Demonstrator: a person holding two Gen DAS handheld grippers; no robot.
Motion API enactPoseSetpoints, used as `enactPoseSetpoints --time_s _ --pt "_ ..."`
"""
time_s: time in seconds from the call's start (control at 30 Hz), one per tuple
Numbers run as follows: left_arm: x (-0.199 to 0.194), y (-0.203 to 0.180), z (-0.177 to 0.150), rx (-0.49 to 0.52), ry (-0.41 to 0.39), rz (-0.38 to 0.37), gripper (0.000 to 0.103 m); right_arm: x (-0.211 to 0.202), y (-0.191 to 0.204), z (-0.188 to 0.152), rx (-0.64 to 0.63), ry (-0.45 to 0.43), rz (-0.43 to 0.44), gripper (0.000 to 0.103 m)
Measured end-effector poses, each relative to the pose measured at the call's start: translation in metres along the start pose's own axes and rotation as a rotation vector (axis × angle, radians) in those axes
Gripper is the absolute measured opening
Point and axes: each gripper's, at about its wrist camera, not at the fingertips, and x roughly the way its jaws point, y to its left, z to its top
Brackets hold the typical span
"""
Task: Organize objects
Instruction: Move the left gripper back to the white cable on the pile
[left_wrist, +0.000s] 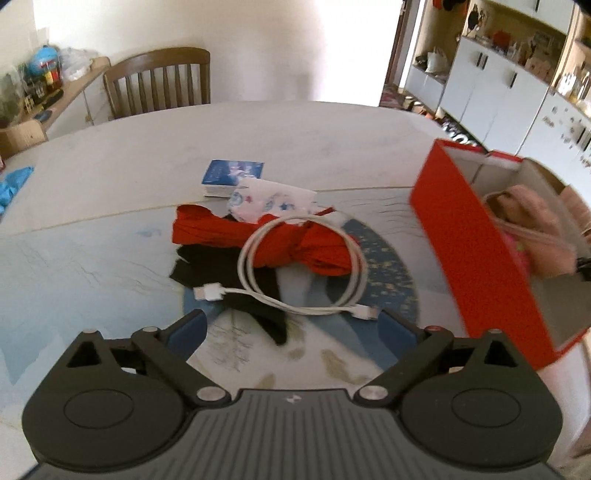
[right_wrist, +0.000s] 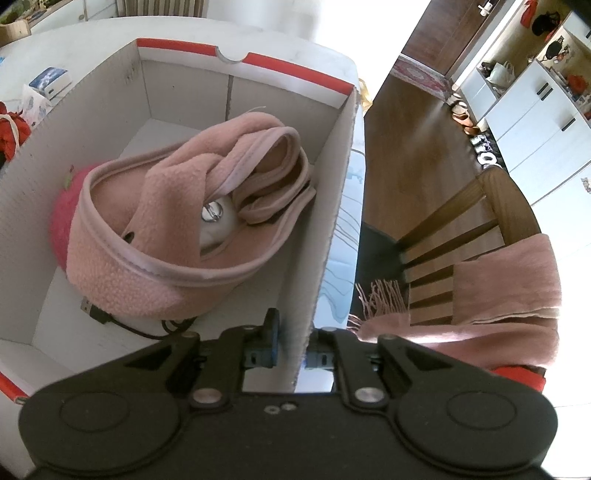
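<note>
Directly ahead of the left claw (left_wrist: 291, 325), on the desk (left_wrist: 110, 258), lies the white cable (left_wrist: 299, 258), coiled in a loose loop. The claw is spread wide, blue pads well apart, nothing between them. The loop's near arc runs crosswise to the claw's line, roughly parallel to the gap between the pads. One plug (left_wrist: 208, 293) sits left of centre; the other plug (left_wrist: 364, 313) sits just beside the right-hand pad.

The far half of the loop rests on a red cloth (left_wrist: 258, 232); the near-left part crosses a black cloth (left_wrist: 229, 280). Behind them are a patterned white pouch (left_wrist: 273, 199) and a blue book (left_wrist: 234, 177). Judgement: the cable is the nearest loose item, so it reads as the next pick. Since the strand lies across the approach, closing on the near arc as oriented should catch it; risk is snagging the black cloth with it.

The red box (left_wrist: 469, 236) stands to the right of the pile, open top tipped toward the cameras. The right claw (right_wrist: 291, 354) is pressed nearly together, pinching the box's near side wall (right_wrist: 325, 221), one pad inside, one outside. Looks like it is steadying the box. Inside already: a pink fleece bundle (right_wrist: 166, 236), a magenta plush item (right_wrist: 62, 218) beneath it, and a black USB cable (right_wrist: 110, 317) on the floor of the box.

The left hand is clearly nearer the cable; the right is occupied. The drop path from pile to box runs rightward, over the red wall.
</note>
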Motion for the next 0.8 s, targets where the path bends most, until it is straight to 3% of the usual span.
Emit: enactPoseSetpoints --time_s 0.13,0.57,0.6,0.73,0.8 --pt "0.022 0.002 0.005 0.045 -0.006 0.058 0.099 0.0 0.002 0.001 0.0 0.003 -0.006 0.011" --pt "0.055 0.01 0.02 0.08 -0.037 0.093 0.098 -0.001 0.002 0.002 0.004 0.01 -0.013 0.011" --pt "0.056 0.01 0.02 0.08 -0.038 0.087 0.095 -0.001 0.002 0.002 0.005 0.01 -0.012 0.011" --pt "0.059 0.011 0.021 0.095 -0.026 0.077 0.068 -0.001 0.001 0.002 0.008 0.012 -0.011 0.011" --pt "0.06 0.01 0.021 0.103 -0.021 0.067 0.063 -0.001 0.001 0.003 0.007 0.012 -0.012 0.011"
